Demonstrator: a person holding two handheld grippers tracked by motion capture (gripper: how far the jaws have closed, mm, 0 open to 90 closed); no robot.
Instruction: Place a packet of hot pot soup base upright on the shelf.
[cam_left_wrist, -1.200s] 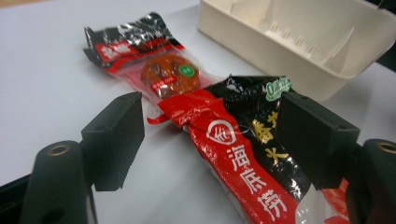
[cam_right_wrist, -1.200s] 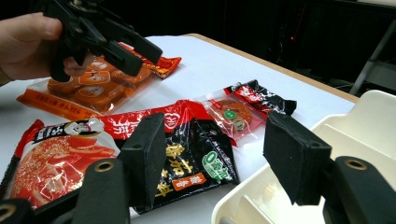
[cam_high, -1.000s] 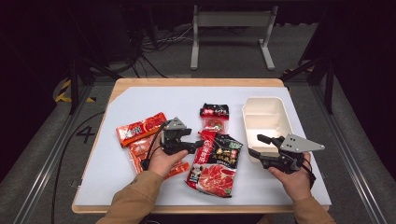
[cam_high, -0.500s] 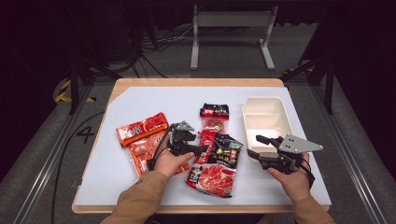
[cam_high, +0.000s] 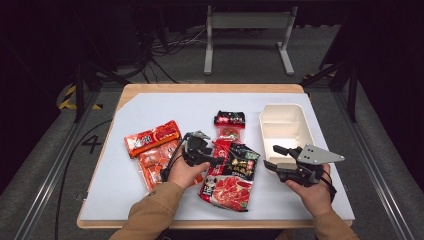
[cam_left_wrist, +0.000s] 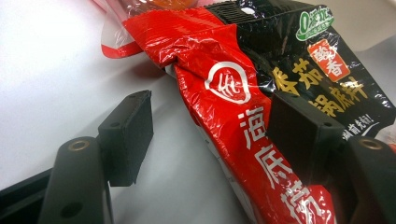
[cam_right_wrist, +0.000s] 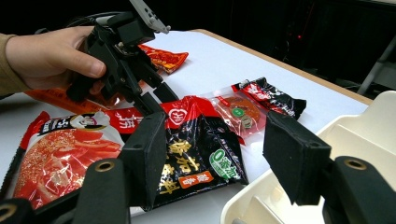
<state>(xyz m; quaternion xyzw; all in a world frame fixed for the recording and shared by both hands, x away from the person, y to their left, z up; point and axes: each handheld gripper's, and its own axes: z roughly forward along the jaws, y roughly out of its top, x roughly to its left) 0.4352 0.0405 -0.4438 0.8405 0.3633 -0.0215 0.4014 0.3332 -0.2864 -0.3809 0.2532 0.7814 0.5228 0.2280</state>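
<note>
A large red and black hotpot-base packet (cam_high: 231, 172) lies flat at the middle front of the white table. My left gripper (cam_high: 216, 159) is low at the packet's left side. In the left gripper view its jaws (cam_left_wrist: 215, 135) straddle the red edge of the packet (cam_left_wrist: 233, 116); they have just been closing. One pad rests over the packet and the other over the bare table, with gaps still showing. My right gripper (cam_high: 274, 157) hangs open with nothing between its jaws, beside the white container (cam_high: 282, 125). Its own view (cam_right_wrist: 219, 158) looks over the packet (cam_right_wrist: 196, 154) at the left gripper (cam_right_wrist: 156, 95).
A small packet with a black top (cam_high: 229, 125) lies behind the large one. Two orange-red packets (cam_high: 152, 137) lie to the left, partly under the left hand. The white container (cam_right_wrist: 359, 140) sits at the right, its rim close under the right gripper.
The left gripper has slid right and slightly down onto the large packet's edge, and its jaws have narrowed. The right gripper has stayed still.
</note>
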